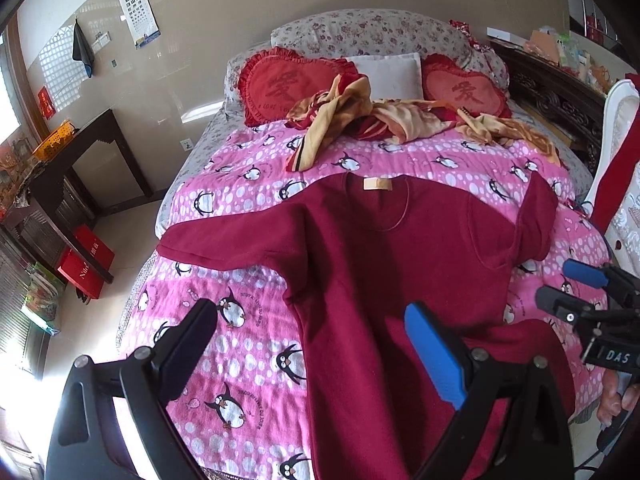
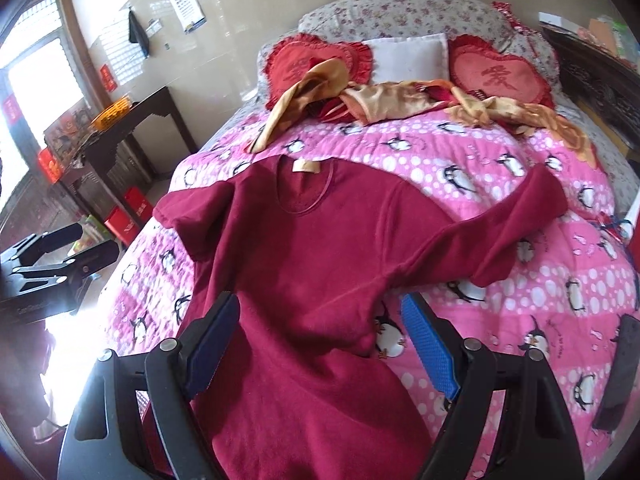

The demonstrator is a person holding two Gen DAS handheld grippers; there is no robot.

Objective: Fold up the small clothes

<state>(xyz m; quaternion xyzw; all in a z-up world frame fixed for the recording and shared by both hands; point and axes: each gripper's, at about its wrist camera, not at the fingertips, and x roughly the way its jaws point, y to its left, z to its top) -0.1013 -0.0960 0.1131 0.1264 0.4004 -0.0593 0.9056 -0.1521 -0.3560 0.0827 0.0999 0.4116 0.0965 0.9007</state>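
Observation:
A dark red long-sleeved top [image 1: 384,264] [image 2: 304,272] lies spread flat on the pink penguin blanket [image 1: 248,344] [image 2: 520,312], neck label toward the pillows. Its left sleeve stretches out sideways; the right sleeve is bent back on itself. My left gripper [image 1: 316,320] hovers open above the top's lower left body, holding nothing. My right gripper [image 2: 320,320] is open over the lower right body, also holding nothing. The right gripper [image 1: 568,288] shows at the right edge of the left wrist view, and the left gripper [image 2: 76,248] at the left edge of the right wrist view.
A rumpled gold and red cloth [image 1: 380,120] [image 2: 400,104] lies beyond the top, in front of two red heart cushions [image 1: 288,84] and a white pillow [image 1: 388,74]. A dark side table [image 1: 80,152] stands left of the bed. A dark flat object [image 2: 620,372] lies on the blanket's right.

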